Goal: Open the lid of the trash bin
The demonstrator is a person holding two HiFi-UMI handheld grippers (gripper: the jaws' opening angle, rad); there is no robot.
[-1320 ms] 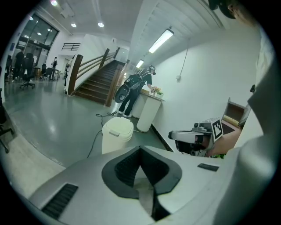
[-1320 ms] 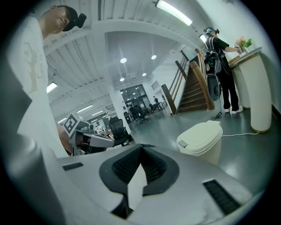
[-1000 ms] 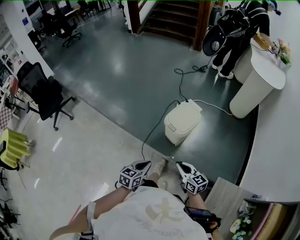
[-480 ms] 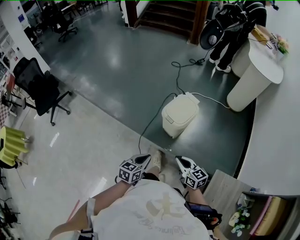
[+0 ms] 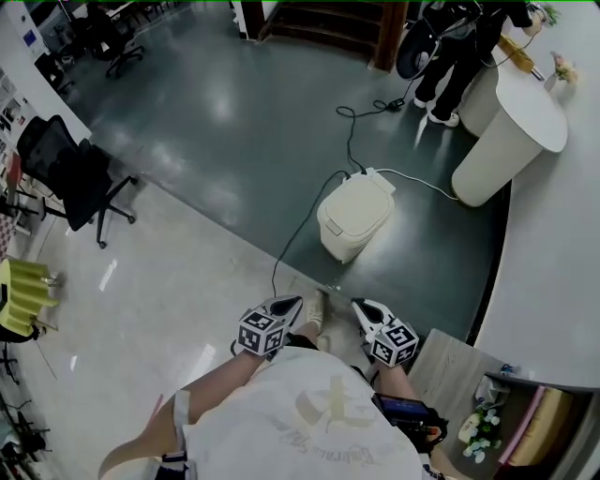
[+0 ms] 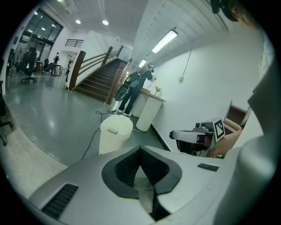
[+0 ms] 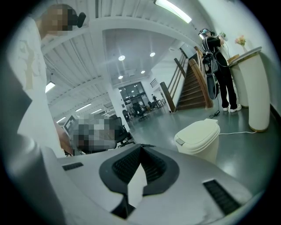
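The cream trash bin stands on the dark floor ahead of me with its lid down and a latch tab at the front; it also shows in the left gripper view and the right gripper view. My left gripper and right gripper are held close to my body, well short of the bin and touching nothing. In both gripper views the jaws meet at their tips, left gripper and right gripper, and hold nothing. The right gripper appears beside the left one.
A black cable runs across the floor to the bin, and a white cable leads right. A white rounded counter with a person stands behind. An office chair is at left, stairs far back, a wooden board by my right side.
The bin has shifted slightly up and left in the head view as the camera moved. Both grippers stay shut in about the same place before my body.
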